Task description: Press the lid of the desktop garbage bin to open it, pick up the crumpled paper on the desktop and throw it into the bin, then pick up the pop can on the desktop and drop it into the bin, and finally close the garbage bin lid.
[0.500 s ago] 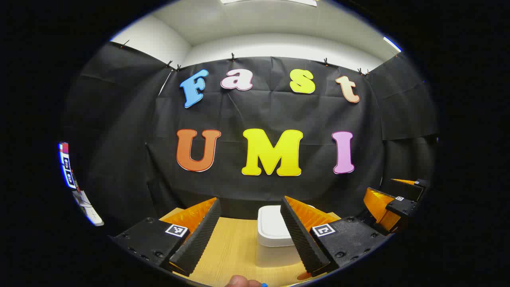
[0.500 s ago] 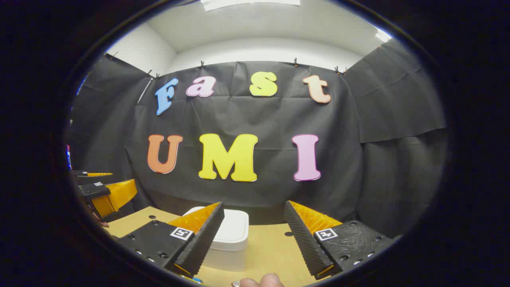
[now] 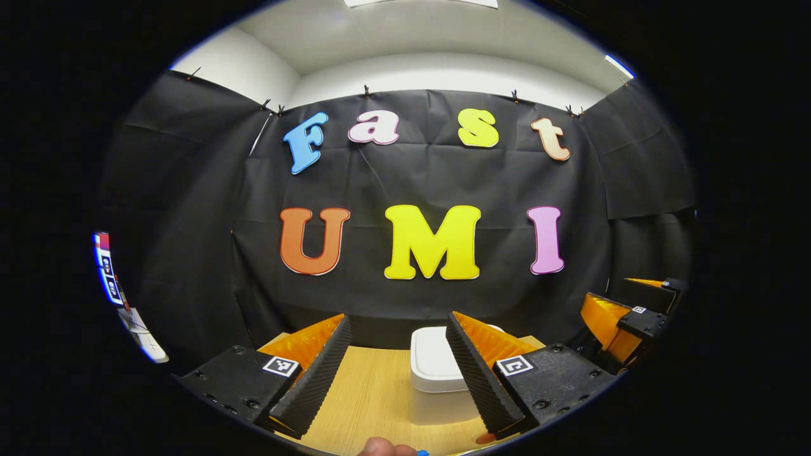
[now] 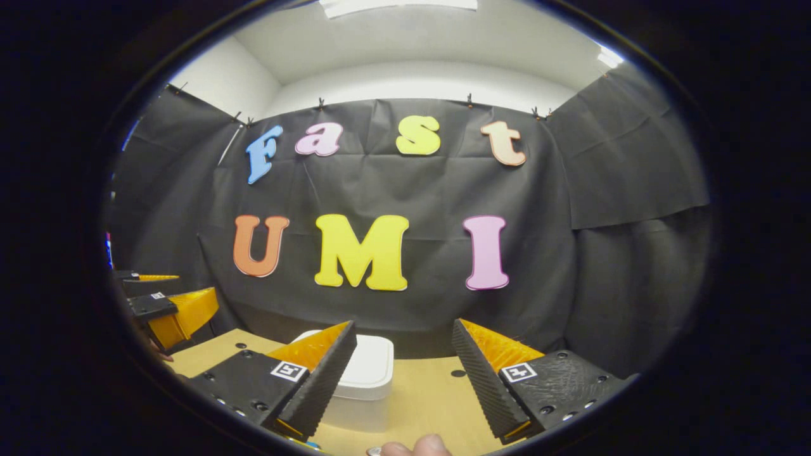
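- Bin stands on the bench with lid down, ahead of both grippers.
- Left gripper and right gripper hang released, grasping nothing, probably ready to press the lid.

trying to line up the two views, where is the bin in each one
Left gripper view: the bin stands low and just right of centre, partly behind the left gripper's far finger, lid down.
Right gripper view: the bin sits low and left of centre, beside the right gripper's near finger.
Shared landmark: the wooden table under the bin.
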`<state>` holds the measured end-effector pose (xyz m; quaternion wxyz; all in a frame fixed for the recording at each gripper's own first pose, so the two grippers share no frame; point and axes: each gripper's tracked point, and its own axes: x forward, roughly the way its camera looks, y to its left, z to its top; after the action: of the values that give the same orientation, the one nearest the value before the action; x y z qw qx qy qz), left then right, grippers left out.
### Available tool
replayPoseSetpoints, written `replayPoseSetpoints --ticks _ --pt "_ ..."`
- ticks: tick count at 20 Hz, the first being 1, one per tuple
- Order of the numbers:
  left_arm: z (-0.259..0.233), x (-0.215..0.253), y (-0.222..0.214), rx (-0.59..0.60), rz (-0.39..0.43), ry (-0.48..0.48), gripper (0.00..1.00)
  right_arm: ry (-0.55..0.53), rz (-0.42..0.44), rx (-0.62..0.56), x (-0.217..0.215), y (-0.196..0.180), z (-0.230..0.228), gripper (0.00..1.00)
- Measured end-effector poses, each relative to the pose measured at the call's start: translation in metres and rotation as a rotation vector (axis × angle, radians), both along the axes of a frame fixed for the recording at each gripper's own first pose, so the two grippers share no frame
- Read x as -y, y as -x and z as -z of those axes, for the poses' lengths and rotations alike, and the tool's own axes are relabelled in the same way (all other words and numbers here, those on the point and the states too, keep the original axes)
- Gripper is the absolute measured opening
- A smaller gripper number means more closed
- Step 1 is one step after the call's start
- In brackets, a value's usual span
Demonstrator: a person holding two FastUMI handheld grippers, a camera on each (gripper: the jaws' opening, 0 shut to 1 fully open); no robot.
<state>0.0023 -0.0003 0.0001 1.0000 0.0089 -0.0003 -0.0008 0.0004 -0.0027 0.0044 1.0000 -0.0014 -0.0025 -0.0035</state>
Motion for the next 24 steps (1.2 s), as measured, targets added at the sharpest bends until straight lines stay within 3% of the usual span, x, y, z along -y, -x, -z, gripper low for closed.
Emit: replayPoseSetpoints --ticks 14,24 --pt "0.005 0.002 0.005 -0.035 -0.009 -0.004 0.97 0.006 -0.033 -0.070 -0.012 -0.008 0.020 0.95" --pt "0.009 -0.020 0.022 -0.047 -0.083 -0.024 0.97 0.054 -0.094 -0.169 -0.046 -0.066 0.051 0.97"
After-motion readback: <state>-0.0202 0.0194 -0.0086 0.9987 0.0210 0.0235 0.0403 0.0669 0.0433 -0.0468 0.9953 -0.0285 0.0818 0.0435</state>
